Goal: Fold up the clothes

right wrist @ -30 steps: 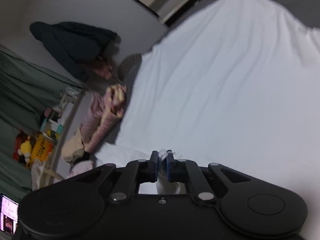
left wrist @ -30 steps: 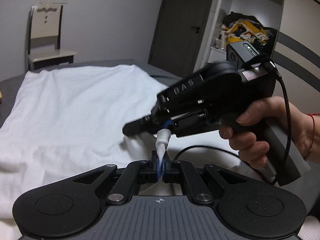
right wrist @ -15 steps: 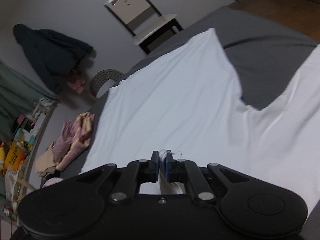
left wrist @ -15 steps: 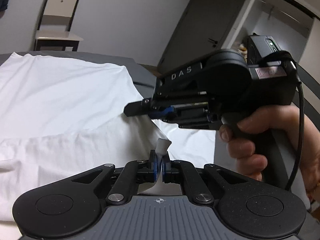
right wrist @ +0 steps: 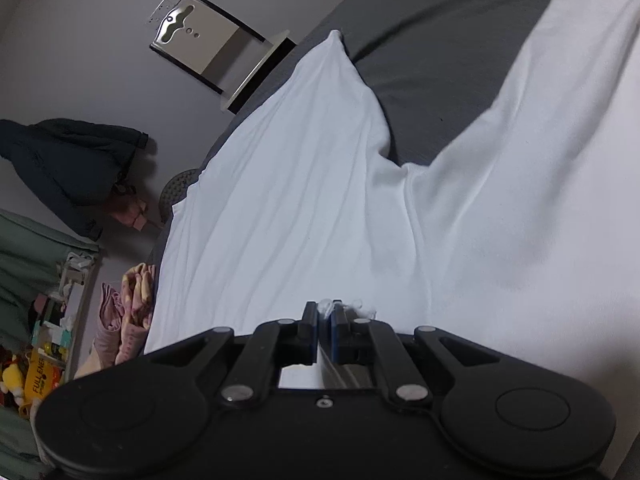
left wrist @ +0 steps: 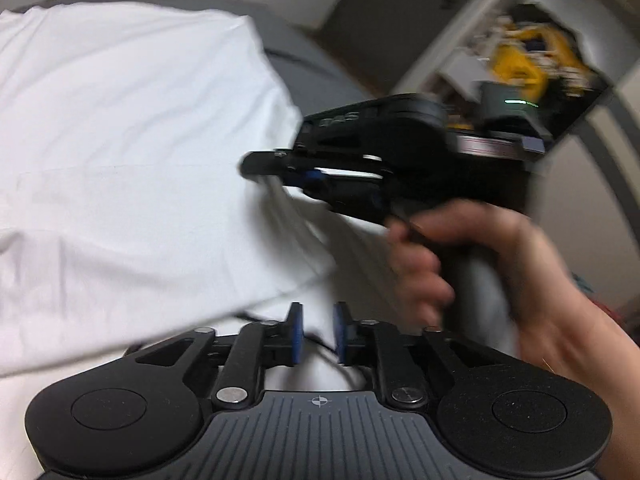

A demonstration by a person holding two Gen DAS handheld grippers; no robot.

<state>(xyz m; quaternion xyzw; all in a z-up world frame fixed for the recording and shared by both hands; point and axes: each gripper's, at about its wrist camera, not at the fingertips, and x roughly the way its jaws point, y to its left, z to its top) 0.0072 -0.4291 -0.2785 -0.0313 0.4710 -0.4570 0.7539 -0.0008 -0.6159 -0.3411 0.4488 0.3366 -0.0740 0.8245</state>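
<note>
While the left tool (left wrist: 318, 334) gapes, the right tool (right wrist: 324, 326) pinches the white garment (right wrist: 340, 200) on the grey bed (right wrist: 432, 44).

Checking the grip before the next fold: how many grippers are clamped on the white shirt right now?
1. The right gripper pinches the white cotton shirt near its edge; the left gripper is open, fabric released.

A white shirt (right wrist: 320, 208) lies spread across the grey bed (right wrist: 432, 40), softly creased, one sleeve reaching toward the far edge. Its near edge is lifted into a fold, a pinch of cloth caught in the right gripper (right wrist: 325, 316).
</note>
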